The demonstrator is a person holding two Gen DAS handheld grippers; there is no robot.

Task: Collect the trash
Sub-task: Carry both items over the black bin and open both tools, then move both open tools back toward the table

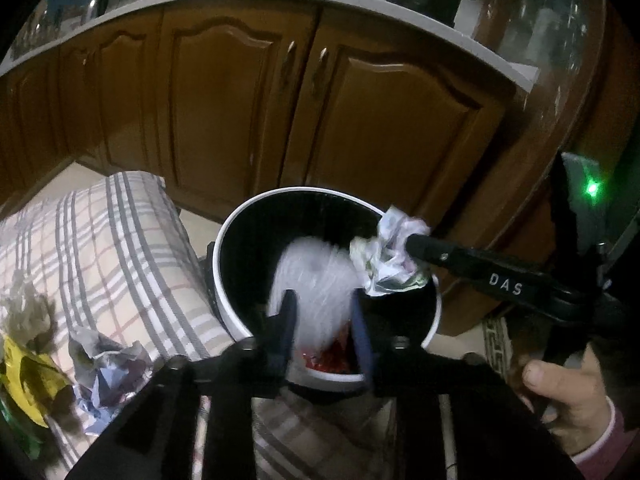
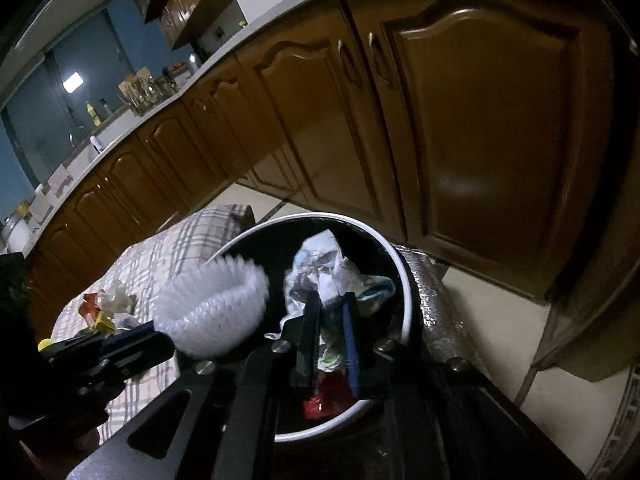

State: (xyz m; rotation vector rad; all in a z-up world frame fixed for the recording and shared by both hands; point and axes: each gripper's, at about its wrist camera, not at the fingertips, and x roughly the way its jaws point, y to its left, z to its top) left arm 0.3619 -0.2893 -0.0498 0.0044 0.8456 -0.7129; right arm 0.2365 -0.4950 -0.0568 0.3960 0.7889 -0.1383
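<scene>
Paper [image 2: 324, 264] is hanging over the bin [image 1: 224, 240] between the right gripper [image 2: 330, 336] fingers, the left gripper [image 1: 324, 336] is letting a white cup [image 1: 316, 280] go, and either could be missing the bin.

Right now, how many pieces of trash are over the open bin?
2: a white ribbed plastic cup at the left hand-held gripper, and a crumpled paper wad at the right hand-held gripper's tip. Red trash lies inside; more may be hidden.

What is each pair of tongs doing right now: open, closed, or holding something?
Left tongs: open; a blurred white plastic cup is between them, above the bin.
Right tongs: crumpled paper is between them; grip cannot be told.
</scene>
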